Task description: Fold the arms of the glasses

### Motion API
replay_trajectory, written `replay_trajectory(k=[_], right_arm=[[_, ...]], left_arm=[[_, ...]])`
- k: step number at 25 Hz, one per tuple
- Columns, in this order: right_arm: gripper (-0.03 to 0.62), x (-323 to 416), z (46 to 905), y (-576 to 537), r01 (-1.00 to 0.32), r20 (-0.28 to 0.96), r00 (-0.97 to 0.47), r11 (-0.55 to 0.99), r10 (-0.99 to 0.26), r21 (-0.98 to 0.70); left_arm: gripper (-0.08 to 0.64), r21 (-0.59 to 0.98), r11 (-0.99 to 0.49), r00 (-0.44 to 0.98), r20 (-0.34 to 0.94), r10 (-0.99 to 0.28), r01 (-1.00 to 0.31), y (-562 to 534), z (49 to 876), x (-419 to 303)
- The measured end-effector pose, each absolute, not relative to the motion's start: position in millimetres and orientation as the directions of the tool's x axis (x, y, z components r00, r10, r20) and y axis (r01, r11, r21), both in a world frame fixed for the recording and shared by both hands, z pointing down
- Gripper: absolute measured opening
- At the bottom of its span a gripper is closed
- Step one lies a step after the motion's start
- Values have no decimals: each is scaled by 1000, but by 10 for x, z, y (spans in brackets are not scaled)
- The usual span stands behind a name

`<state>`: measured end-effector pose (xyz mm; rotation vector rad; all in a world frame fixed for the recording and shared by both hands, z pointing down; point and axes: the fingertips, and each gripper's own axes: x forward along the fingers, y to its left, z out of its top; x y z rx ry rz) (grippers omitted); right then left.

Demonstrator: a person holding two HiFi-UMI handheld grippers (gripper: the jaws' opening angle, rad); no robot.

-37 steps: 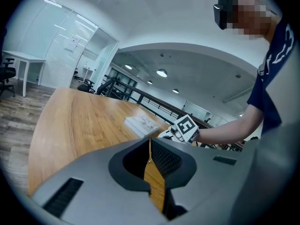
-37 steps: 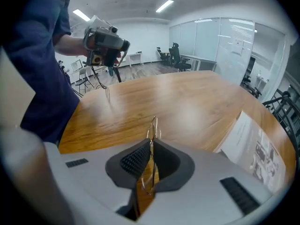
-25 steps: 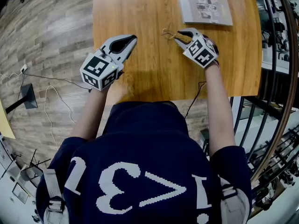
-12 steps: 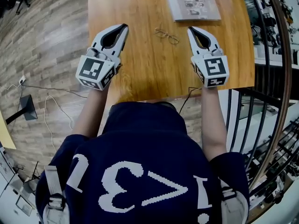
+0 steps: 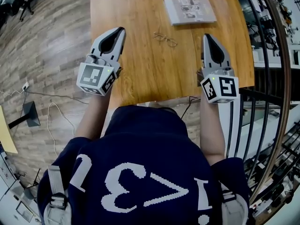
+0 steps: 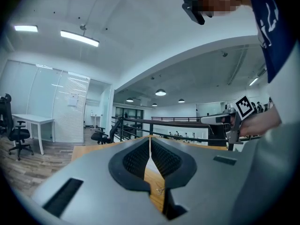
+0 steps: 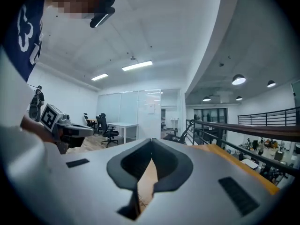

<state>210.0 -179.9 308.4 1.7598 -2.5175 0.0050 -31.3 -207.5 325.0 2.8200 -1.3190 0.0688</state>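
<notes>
The thin wire-framed glasses (image 5: 165,38) lie on the wooden table (image 5: 140,69), between my two grippers and touched by neither. They are too small to tell how their arms stand. My left gripper (image 5: 121,29) is held above the table's left side, shut and empty, its tips (image 6: 150,138) meeting; a small glint of the glasses (image 6: 161,190) shows low in the slot behind them. My right gripper (image 5: 206,35) hovers right of the glasses, also shut with nothing in it (image 7: 151,140). Both point level, away from the person.
A grey printed booklet (image 5: 189,10) lies at the table's far side beyond the glasses. A dark metal railing (image 5: 276,78) runs along the right, close to the table's edge. Wood floor (image 5: 47,41) with a cable lies to the left.
My right gripper let go of the glasses, shut, and drew up and to the right. The left gripper also rose. The glasses stay on the table.
</notes>
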Motion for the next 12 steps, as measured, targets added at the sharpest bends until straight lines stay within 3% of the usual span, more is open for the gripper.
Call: replay_trajectory(k=[12], right_arm=[[26, 2032, 2851, -1590, -943, -5, -326, 325, -945, 73]], left_arm=[[25, -5, -639, 638, 34, -769, -769, -1913, 3082, -246]])
